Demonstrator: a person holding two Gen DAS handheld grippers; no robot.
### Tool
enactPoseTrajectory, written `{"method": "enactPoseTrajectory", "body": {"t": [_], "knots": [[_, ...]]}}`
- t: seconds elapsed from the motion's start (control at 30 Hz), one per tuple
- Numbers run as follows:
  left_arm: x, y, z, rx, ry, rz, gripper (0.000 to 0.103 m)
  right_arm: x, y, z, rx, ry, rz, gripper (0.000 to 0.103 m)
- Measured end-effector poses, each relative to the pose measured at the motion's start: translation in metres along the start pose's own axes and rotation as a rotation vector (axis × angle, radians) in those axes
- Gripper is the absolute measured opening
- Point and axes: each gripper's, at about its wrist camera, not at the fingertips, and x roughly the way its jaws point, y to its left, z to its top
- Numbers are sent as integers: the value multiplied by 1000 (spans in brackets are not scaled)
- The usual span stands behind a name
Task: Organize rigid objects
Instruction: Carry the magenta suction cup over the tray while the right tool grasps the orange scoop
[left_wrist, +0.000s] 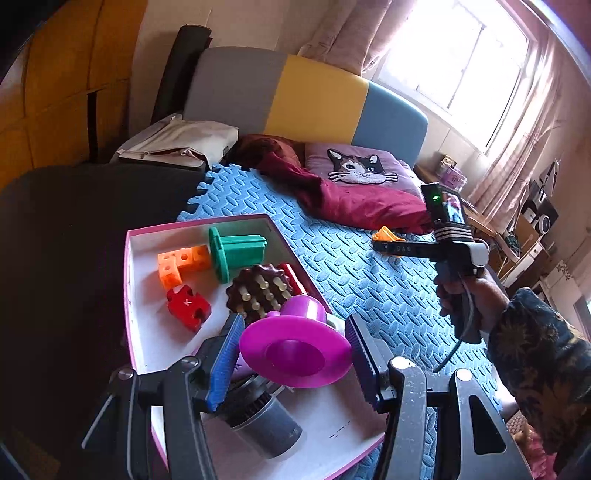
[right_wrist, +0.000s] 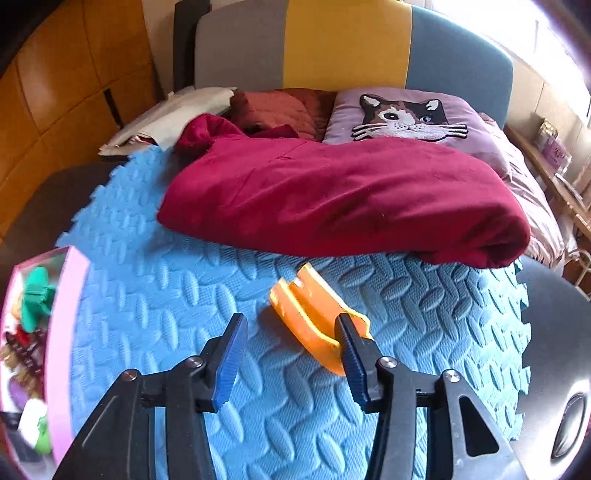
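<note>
Between your left gripper's (left_wrist: 291, 354) fingers sits a magenta flanged spool (left_wrist: 295, 347), its wide disc facing the camera; both blue pads press its rim, so the fingers are pinching it above the near end of a pink-edged white box (left_wrist: 147, 332). Below the spool, inside the box, lies a grey cylinder (left_wrist: 266, 424). Farther in you have a dark brown disc set with pale pegs (left_wrist: 258, 295), a red puzzle-shaped block (left_wrist: 188, 306) marked K, a red cylinder (left_wrist: 291, 277) partly hidden behind the brown disc, an orange L of joined cubes (left_wrist: 181, 264) and a green flanged spool (left_wrist: 236, 254) lying on its side.

Over on the blue foam mat (right_wrist: 184, 295), your right gripper (right_wrist: 291, 354) has its fingers spread, with nothing pinched. An orange ridged plastic piece (right_wrist: 310, 317) lies on the mat just ahead; the right finger overlaps its near end, though whether it touches cannot be told. From the left wrist view, your hand (left_wrist: 461, 299) in a patterned sleeve (left_wrist: 535, 350) grips that tool's handle.

Beyond the mat lie a crimson cloth (right_wrist: 332, 199), a lilac pillow with a cat face (right_wrist: 406, 114), and a headboard (right_wrist: 347, 44) in grey, yellow and blue.
</note>
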Motion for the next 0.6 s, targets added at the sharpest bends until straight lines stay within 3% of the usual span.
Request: {"method": "enactPoseTrajectory", "body": {"t": [0.1, 0.27, 0.47, 0.6], "knots": [[-4, 3, -2, -6, -1, 4, 57, 3, 2, -1, -14, 0, -15, 49], [-9, 9, 0, -23, -13, 0, 57, -13, 1, -12, -55, 47, 46, 49], [-14, 15, 3, -35, -30, 1, 57, -35, -16, -21, 6, 31, 149, 50], [-12, 17, 5, -42, -27, 6, 57, -40, -18, -14, -10, -8, 79, 52]]}}
